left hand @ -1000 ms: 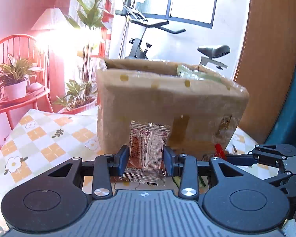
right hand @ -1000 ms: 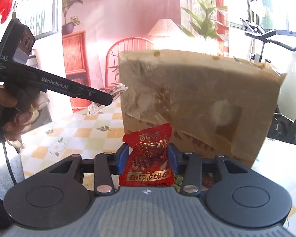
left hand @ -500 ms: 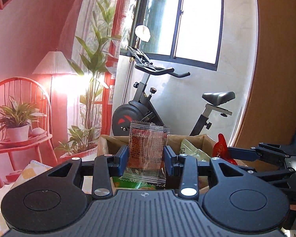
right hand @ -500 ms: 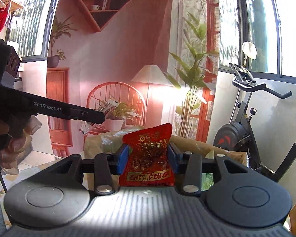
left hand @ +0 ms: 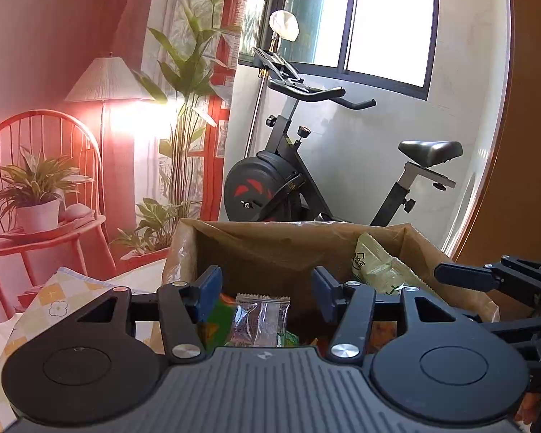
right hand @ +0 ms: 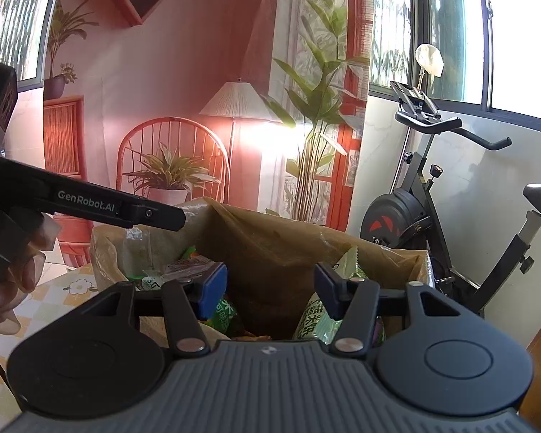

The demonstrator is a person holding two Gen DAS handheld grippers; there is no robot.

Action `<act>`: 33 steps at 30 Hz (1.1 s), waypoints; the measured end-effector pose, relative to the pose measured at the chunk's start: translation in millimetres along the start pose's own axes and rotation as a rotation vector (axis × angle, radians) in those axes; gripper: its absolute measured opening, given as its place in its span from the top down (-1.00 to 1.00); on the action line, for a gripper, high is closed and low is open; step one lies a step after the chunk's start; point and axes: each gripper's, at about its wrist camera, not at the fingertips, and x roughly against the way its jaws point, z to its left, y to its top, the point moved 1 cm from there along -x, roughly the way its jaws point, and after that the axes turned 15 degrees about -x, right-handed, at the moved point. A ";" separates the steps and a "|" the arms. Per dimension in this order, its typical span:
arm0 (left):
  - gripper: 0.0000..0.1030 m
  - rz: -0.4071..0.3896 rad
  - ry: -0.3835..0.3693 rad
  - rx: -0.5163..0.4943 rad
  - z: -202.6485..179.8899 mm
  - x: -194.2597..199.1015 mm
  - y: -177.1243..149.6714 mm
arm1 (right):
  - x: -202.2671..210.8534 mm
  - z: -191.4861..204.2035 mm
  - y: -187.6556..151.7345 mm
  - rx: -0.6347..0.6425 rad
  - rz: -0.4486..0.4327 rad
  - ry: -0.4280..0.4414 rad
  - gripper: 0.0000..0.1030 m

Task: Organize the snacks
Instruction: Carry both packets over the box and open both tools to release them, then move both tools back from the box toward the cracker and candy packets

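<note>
1. Left wrist view: left gripper, black with blue pads, jaws apart and opening, nothing pressed between them. It hangs over the open brown cardboard box
2. Same view: small clear-wrapped snack packet below the gap, free of both pads, just above or on the packets in the box; which cannot be told. Pale green snack bag leans at the box's far right corner
3. Same view: tips of the right gripper reach in from the right over the box rim
4. Right wrist view: right gripper, jaws apart and opening, empty. Green snack bags lie in the box beneath; no red packet is visible
5. Judged step: release into the box. Open fully and lift straight clear, so no wrapper snags a pad
6. Surface: checked floral tablecloth
7. Room: black exercise bike, red chair bearing a potted plant, lit floor lamp, window
</note>
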 end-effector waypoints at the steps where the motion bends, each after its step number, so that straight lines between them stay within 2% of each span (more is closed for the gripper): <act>1: -0.12 -0.002 0.000 0.002 1.6 5.3 -1.6 | 3.5 -0.1 -0.1 -0.001 -0.002 0.006 -0.10; 8: -0.12 -0.009 -0.022 -0.012 -0.4 54.4 -20.9 | 42.0 11.5 -12.8 -0.004 -0.004 0.078 -0.10; 14: -0.12 0.039 -0.071 0.012 -13.5 80.9 -65.6 | 67.0 20.8 -49.7 -0.026 0.021 0.107 -0.10; 21: -0.07 0.187 -0.138 0.099 -31.7 72.1 -135.3 | 64.9 27.5 -111.2 -0.023 0.152 0.094 -0.10; 25: -0.04 0.275 -0.219 0.119 -47.3 63.9 -165.9 | 61.2 29.5 -140.1 -0.022 0.225 0.072 -0.10; 28: -0.04 0.354 -0.303 0.177 -51.6 57.8 -188.4 | 63.8 31.4 -156.7 -0.023 0.256 0.073 -0.10; 33: -0.04 0.435 -0.340 0.168 -60.1 55.3 -212.7 | 64.2 32.9 -167.9 -0.037 0.283 0.070 -0.10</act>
